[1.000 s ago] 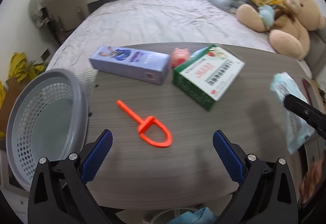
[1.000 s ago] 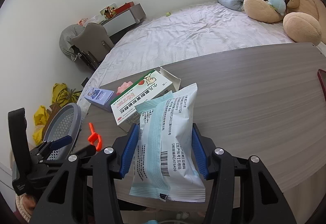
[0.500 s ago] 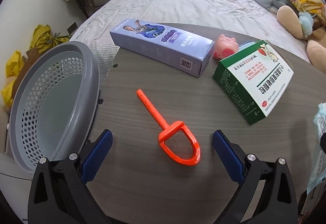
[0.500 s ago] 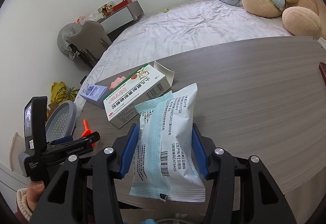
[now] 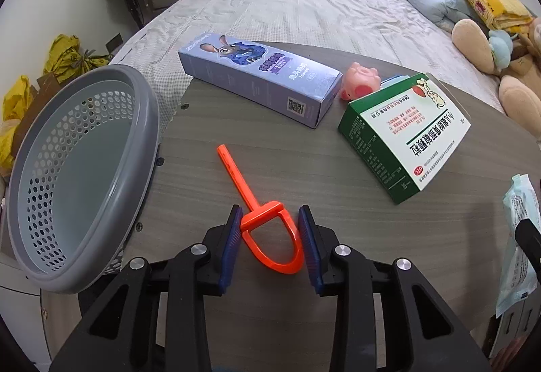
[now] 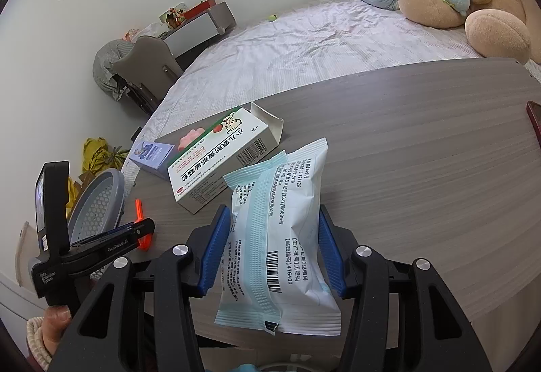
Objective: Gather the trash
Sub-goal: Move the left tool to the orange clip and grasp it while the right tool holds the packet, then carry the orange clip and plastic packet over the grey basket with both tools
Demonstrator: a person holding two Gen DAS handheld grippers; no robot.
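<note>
The bin (image 5: 81, 176), a grey perforated basket, is seen tilted at nine o'clock in the left wrist view, just off the table (image 5: 270, 321) edge. The left gripper (image 5: 270, 237) is closing around the loop of the orange tool (image 5: 267, 230), which lies flat at the view's centre; the left pad touches the crossbar end, while a sliver of gap may remain at the right pad. The squeeze is best finished across the loop's widest part before any lift, and the tool kept level so the stem at eleven o'clock does not catch the bin rim. The tool is thin, glossy plastic: a straight stem joined to a D-shaped loop. At three o'clock, the packet (image 6: 280, 243) is pinched by the right gripper (image 6: 274, 247), held above the table.
</note>
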